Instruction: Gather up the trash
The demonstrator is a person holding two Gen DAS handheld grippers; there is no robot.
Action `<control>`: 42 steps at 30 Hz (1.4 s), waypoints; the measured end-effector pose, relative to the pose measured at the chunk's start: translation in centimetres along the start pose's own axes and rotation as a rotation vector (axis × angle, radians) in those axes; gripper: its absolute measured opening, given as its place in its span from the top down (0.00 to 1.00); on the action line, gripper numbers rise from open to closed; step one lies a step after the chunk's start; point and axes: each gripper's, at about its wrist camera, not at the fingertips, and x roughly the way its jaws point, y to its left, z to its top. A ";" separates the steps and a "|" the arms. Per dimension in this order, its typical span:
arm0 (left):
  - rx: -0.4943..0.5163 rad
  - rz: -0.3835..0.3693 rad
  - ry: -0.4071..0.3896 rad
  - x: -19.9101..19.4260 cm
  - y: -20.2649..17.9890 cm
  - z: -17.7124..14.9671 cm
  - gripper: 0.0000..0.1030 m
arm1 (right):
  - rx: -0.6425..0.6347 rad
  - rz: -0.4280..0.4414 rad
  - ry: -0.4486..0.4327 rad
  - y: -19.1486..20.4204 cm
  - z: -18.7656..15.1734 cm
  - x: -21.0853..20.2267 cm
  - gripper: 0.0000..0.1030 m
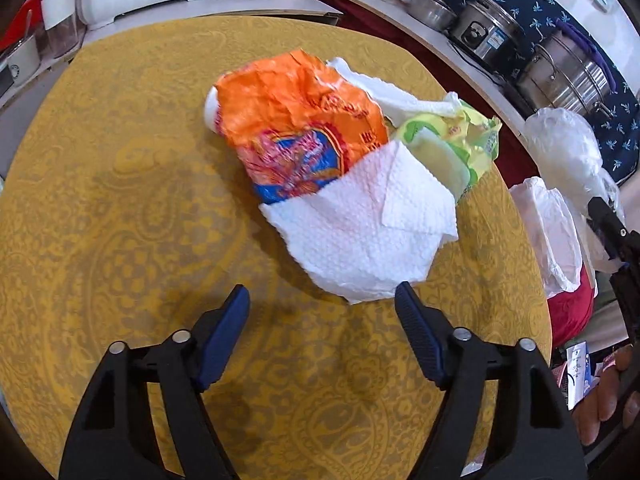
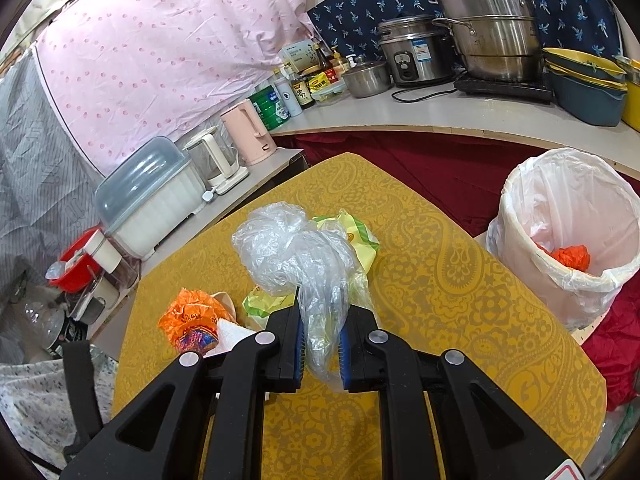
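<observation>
Trash pile on yellow counter (image 1: 120,200): orange wrapper (image 1: 296,120), white paper towel (image 1: 360,232), green wrapper (image 1: 460,140) at its 3 o'clock. Left tool (image 1: 322,312) released, towel's edge beside its right finger. Right tool (image 2: 322,344) clenched on clear plastic bag (image 2: 296,248); lined bin (image 2: 568,236) at 2 o'clock.

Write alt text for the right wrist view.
The right gripper is shut on a crumpled clear plastic bag above a yellow table. A white-lined bin stands to the right; wrappers lie on the table, left.
</observation>
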 end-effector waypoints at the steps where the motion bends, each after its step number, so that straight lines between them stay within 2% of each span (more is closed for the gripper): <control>1: 0.001 0.000 0.008 0.4 -0.2 0.0 0.41 | -0.001 -0.001 0.001 0.0 -0.1 0.0 0.88; 2: 0.000 -0.004 0.013 0.6 -0.4 0.1 0.50 | 0.000 -0.002 0.002 -0.1 -0.1 0.0 0.88; 3: 0.003 -0.012 0.020 0.7 -0.5 0.1 0.63 | 0.001 -0.003 0.003 -0.2 -0.1 0.0 0.88; 5: 0.023 -0.027 0.025 0.8 -0.9 0.1 0.76 | 0.005 -0.006 0.004 -0.4 -0.2 0.0 0.88; 7: 0.050 -0.026 0.009 0.7 -1.4 0.1 0.83 | 0.011 -0.007 0.005 -0.6 -0.3 0.0 0.88; 8: 0.058 -0.026 0.006 0.7 -1.4 0.1 0.91 | 0.013 -0.007 0.005 -0.7 -0.3 0.0 0.88; 9: 0.068 -0.028 0.003 0.6 -1.5 0.1 0.95 | 0.016 -0.008 0.004 -0.8 -0.3 0.0 0.88; 11: 0.072 -0.048 -0.004 0.1 -1.8 0.2 0.98 | 0.017 -0.009 0.001 -0.7 -0.3 0.0 0.88; 21: 0.144 -0.127 -0.100 -4.6 -4.3 1.6 0.99 | 0.035 -0.008 -0.030 -1.5 0.3 -1.0 0.88; 29: 0.189 -0.202 -0.181 -8.2 -7.6 4.6 0.99 | 0.053 -0.010 -0.077 -2.4 1.5 -2.6 0.88; 38: 0.268 -0.287 -0.257 -10.6 -13.8 8.1 0.99 | 0.087 -0.038 -0.131 -5.0 2.8 -4.5 0.88; 42: 0.311 -0.323 -0.274 -10.7 -17.8 9.5 0.99 | 0.106 -0.063 -0.163 -6.8 3.5 -5.7 0.88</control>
